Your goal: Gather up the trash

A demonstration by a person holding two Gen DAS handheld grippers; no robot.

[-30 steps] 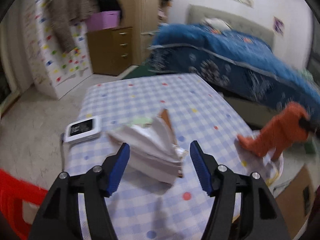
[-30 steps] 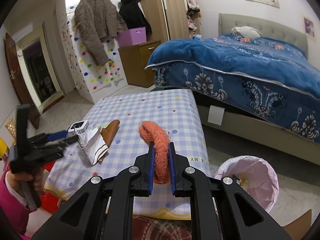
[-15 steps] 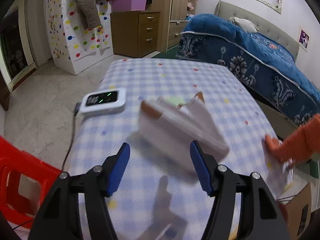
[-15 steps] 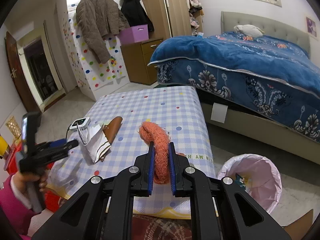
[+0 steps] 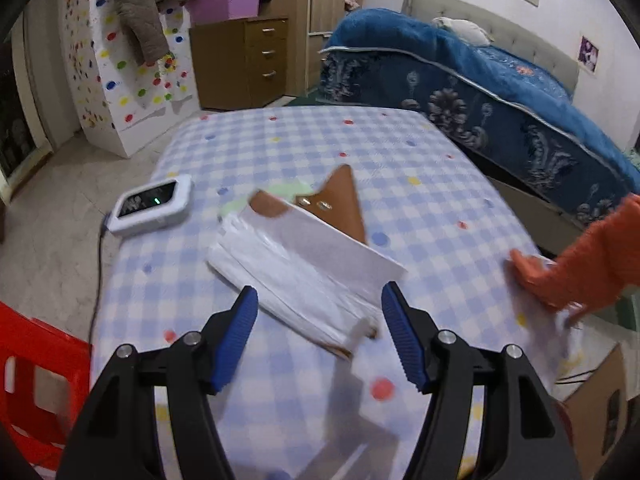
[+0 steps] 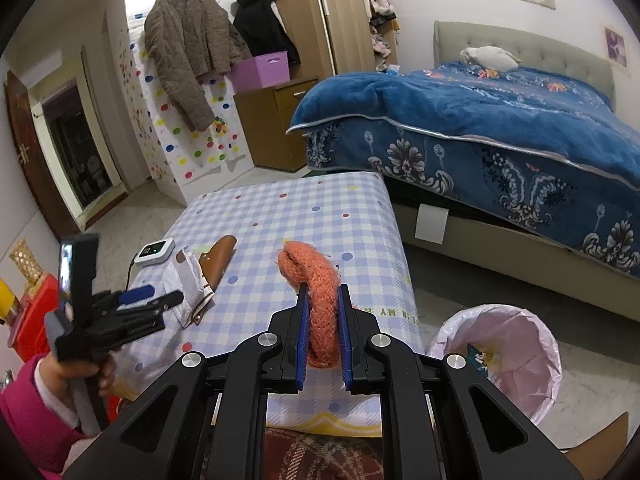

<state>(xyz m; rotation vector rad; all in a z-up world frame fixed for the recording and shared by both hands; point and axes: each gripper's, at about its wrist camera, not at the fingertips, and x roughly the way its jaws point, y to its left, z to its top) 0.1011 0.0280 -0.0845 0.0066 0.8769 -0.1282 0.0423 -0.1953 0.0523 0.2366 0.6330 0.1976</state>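
Low in the right wrist view, upside-down letters run along the tablecloth hem [image 6: 394,313] at the worktop's near edge, roughly "MY" and "IN". The white device [image 6: 154,251] shows only an unreadable green glow.

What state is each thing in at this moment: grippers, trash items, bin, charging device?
Left gripper: open, jaws either side of the paper bag, not gripping.
Right gripper: shut on the orange knitted piece.
White paper bag: lying flat on the table.
Pink-lined trash bin: open, on the floor.
White device: plugged in, green light on.
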